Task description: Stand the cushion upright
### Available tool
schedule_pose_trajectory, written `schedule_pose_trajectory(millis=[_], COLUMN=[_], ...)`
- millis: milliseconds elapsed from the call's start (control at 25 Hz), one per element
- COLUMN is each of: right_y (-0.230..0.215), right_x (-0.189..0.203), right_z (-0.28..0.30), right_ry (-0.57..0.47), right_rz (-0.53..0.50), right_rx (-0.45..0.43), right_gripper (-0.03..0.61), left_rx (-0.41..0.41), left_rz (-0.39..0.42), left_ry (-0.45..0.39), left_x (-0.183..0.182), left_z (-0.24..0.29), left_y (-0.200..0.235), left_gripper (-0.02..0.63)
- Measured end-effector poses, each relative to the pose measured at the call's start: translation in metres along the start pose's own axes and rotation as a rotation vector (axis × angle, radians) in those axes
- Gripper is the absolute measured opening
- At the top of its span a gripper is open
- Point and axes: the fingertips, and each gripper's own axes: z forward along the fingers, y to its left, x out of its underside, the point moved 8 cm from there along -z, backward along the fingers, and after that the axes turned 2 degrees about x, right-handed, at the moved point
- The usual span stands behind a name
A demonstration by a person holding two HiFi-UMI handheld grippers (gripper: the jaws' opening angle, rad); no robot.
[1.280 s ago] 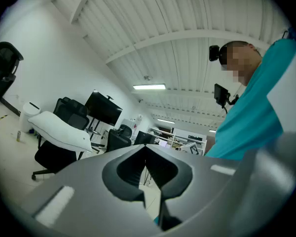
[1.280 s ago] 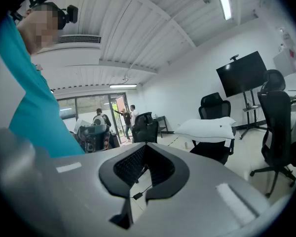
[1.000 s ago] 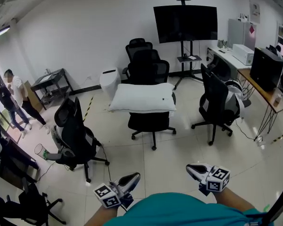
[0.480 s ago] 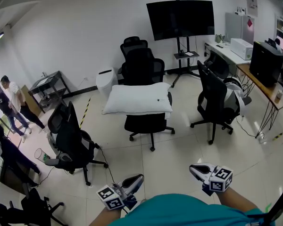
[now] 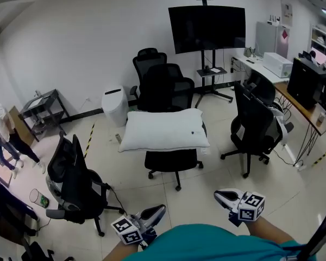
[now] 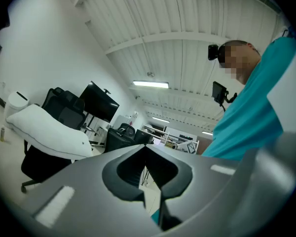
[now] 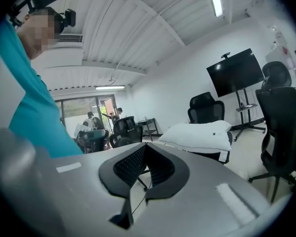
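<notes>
Cushion (image 5: 164, 129) lies flat on a black office chair (image 5: 171, 161) mid-room, far from me. I hold my left gripper (image 5: 161, 207) and right gripper (image 5: 218, 194) near, both closed and empty.

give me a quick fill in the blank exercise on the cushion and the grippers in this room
1. The cushion lies ____ across the seat of the black chair, not upright.
2. The cushion's colour is ____.
3. The left gripper and the right gripper hold nothing, and the jaws of both are ____.

Missing words: flat; white; shut
</notes>
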Motion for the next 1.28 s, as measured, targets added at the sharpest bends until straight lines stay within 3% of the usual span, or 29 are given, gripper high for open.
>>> schedule_pose_trajectory(millis=[360, 600, 960, 1160, 1280], right_y=[-0.028, -0.096, -0.273, -0.347, -0.373], right_x=[-0.035, -0.053, -0.106, -0.123, -0.111], right_z=[0.120, 0.159, 0.196, 0.201, 0.195], right_ry=[0.026, 0.015, -0.013, -0.042, -0.055], right_rz=[0.004, 0.037, 0.015, 0.052, 0.088], right_rx=[0.020, 0.018, -0.068, -0.047, 0.004], right_gripper=[0.003, 0.003, 0.003, 0.003, 0.003], left_rx=[0.075, 0.107, 0.078, 0.156, 0.281], left_rz=[0.034, 0.064, 0.283, 0.434, 0.553], left_ry=[0.094, 0.160, 0.369, 0.569, 0.701], left_x=[-0.055, -0.074, -0.122, -0.141, -0.137], left_z=[0.000, 0.052, 0.212, 0.301, 0.354], left_y=[0.128, 0.184, 0.280, 0.326, 0.346], left_gripper=[0.012, 0.012, 0.024, 0.094, 0.135])
